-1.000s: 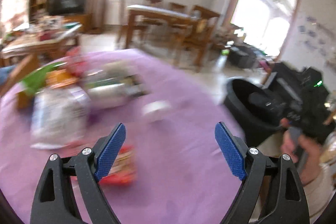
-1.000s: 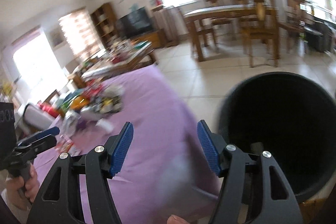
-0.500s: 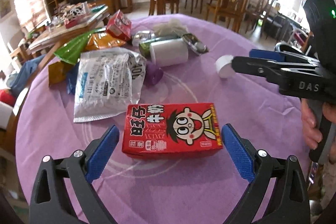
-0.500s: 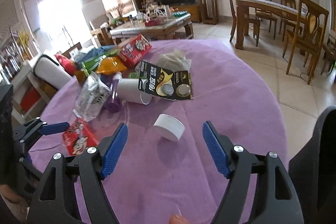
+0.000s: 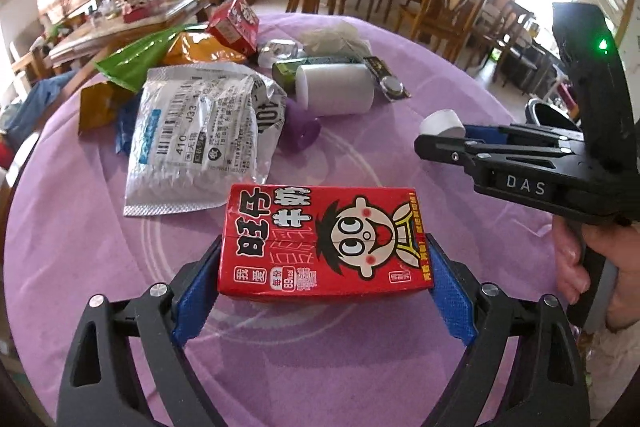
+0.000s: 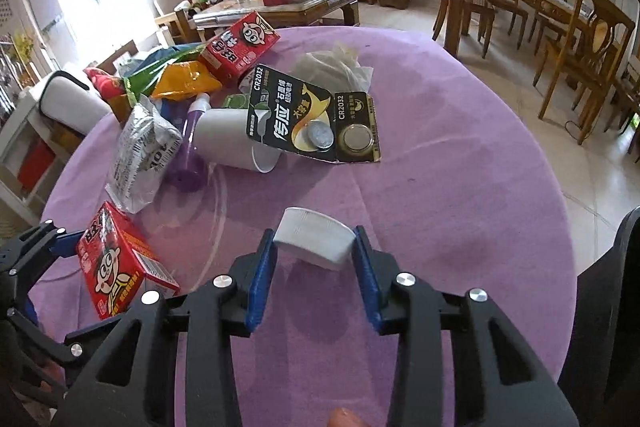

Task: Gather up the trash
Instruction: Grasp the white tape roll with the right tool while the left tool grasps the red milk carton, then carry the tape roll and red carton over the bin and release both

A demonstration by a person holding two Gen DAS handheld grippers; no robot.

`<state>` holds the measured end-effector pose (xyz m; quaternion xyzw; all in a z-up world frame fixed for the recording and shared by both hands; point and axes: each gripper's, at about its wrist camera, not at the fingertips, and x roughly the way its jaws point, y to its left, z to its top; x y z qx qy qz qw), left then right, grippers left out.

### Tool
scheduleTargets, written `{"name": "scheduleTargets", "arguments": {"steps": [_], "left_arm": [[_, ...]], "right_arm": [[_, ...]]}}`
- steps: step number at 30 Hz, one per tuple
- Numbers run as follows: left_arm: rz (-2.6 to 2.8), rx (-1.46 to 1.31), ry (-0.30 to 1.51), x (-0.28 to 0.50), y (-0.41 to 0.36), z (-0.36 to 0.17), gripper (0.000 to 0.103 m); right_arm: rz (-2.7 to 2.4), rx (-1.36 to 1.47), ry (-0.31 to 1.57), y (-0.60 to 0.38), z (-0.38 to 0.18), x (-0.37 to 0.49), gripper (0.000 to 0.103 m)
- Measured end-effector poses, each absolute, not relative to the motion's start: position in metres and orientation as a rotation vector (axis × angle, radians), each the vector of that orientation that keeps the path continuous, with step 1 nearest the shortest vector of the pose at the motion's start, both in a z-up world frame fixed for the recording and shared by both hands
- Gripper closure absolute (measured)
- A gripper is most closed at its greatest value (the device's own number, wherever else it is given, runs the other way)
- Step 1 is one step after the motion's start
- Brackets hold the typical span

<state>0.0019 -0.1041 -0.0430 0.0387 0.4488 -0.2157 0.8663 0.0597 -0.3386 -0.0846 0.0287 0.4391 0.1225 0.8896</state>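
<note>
A red milk carton [image 5: 320,241] lies on the purple tablecloth [image 5: 100,247]. My left gripper [image 5: 322,271] is shut on it, a blue pad against each end. The carton also shows in the right wrist view [image 6: 116,263]. My right gripper [image 6: 314,261] is shut on a white round cap [image 6: 314,241] resting on the cloth. In the left wrist view the cap [image 5: 440,123] sits at the right gripper's tip [image 5: 444,141]. A black bin's rim [image 6: 608,311] is at the table's right edge.
More trash lies at the far side: a silver foil packet [image 5: 200,131], a white paper cup [image 5: 334,89], a battery card [image 6: 312,119], a purple bottle [image 6: 188,147], a second red carton [image 6: 238,45], coloured snack bags [image 6: 180,79] and crumpled tissue [image 6: 332,69].
Both grippers moved in and closed: the left onto the red carton, the right onto the white cap. A second ago both were open, the right one over the bin.
</note>
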Motion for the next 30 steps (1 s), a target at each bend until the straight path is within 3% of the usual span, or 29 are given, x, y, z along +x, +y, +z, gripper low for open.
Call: {"name": "scheduleTargets", "arguments": {"steps": [14,30], "left_arm": [[-0.584,-0.004,0.792,-0.011,-0.104,-0.024,0.013],[-0.887,0.002,0.708,-0.028,-0.219,0.010,0.013]], "right_arm": [[0.222,0.266,0.670,-0.409,-0.040,-0.026,0.065],[0.012,0.330,0.500,-0.500,-0.014,-0.096,0.065]]}}
